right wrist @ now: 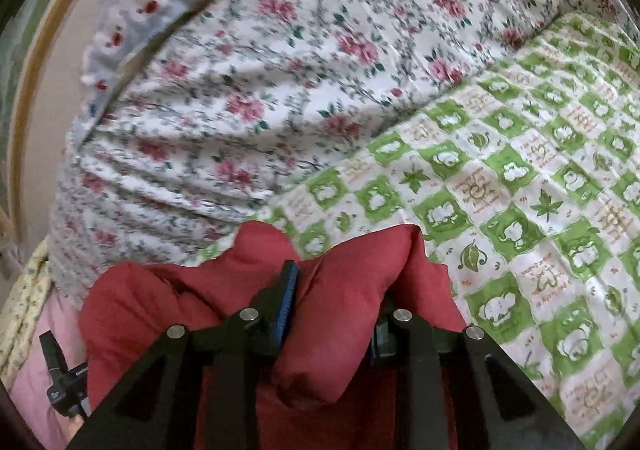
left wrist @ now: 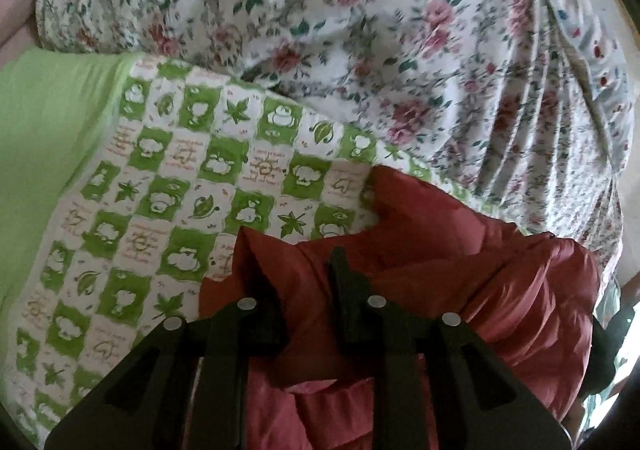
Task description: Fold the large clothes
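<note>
A puffy red garment (left wrist: 460,290) lies bunched on a green-and-white checked quilt (left wrist: 160,185). In the left wrist view my left gripper (left wrist: 304,298) is shut on a thick fold of the red fabric, with the cloth bulging up between and around its black fingers (left wrist: 346,290). In the right wrist view my right gripper (right wrist: 340,306) is shut on another puffy fold of the same red garment (right wrist: 344,290). The blue-padded left finger (right wrist: 286,302) shows, while the right finger is mostly buried in the cloth.
A rumpled floral duvet (left wrist: 360,29) is heaped behind the garment; it also fills the upper right wrist view (right wrist: 260,89). A plain green sheet (left wrist: 48,121) lies at left. A wooden bed frame (right wrist: 36,57) and a pink cloth (right wrist: 48,330) sit at the left edge.
</note>
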`<state>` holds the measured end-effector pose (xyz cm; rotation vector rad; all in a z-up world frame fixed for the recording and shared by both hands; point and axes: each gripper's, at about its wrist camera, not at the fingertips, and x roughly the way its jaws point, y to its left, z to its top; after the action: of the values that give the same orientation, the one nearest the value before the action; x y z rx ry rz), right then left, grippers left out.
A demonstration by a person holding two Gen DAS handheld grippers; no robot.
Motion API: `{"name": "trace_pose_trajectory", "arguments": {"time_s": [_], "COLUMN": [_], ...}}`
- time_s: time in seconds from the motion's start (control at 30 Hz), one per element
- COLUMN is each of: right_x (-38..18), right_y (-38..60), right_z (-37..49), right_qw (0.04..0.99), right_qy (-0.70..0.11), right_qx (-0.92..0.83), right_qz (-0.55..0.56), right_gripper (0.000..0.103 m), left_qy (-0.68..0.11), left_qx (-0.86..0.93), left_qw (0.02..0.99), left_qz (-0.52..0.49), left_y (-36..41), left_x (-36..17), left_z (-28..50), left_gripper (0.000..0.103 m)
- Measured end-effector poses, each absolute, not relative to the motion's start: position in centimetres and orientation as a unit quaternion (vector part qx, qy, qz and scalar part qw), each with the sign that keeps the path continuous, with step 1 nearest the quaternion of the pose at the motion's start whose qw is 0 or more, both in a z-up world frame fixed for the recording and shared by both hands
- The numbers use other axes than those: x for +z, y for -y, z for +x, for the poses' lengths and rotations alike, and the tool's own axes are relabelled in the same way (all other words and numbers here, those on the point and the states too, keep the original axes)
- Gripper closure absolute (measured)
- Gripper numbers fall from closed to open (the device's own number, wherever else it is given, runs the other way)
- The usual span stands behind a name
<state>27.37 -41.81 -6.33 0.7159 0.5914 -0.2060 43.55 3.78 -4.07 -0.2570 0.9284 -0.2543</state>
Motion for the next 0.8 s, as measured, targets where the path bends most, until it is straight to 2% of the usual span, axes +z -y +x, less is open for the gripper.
{"name": "trace_pose_trajectory", "arguments": {"time_s": [0.13, 0.3, 0.47, 0.67, 0.8], "right_x": [-7.7, -8.4, -8.8, -8.2, -6.0], "right_y": [42.5, 42.4, 42.9, 42.9, 43.1], "right_z": [28.6, 29.9, 30.4, 31.2, 29.7], "right_qw": [0.880, 0.881, 0.876, 0.874, 0.876], "right_qy": [-0.295, -0.302, -0.302, -0.311, -0.293], "right_qx": [-0.107, -0.119, -0.132, -0.128, -0.102], "right_qz": [0.357, 0.344, 0.352, 0.351, 0.370], "right_gripper": [0.076, 0.076, 0.075, 0.069, 0.055], "left_qy": [-0.445, -0.398, -0.373, -0.390, -0.390], "left_qx": [-0.131, -0.142, -0.204, -0.238, -0.191], "left_qw": [0.875, 0.899, 0.901, 0.888, 0.897], "left_qz": [-0.139, -0.117, -0.086, 0.044, 0.083], "left_y": [-4.5, -5.8, -4.5, 3.3, 4.7], "left_x": [-3.7, -0.5, 1.7, -1.6, -4.6], "left_z": [43.3, 39.2, 34.0, 29.7, 30.8], "left_gripper": [0.081, 0.065, 0.064, 0.064, 0.064]}}
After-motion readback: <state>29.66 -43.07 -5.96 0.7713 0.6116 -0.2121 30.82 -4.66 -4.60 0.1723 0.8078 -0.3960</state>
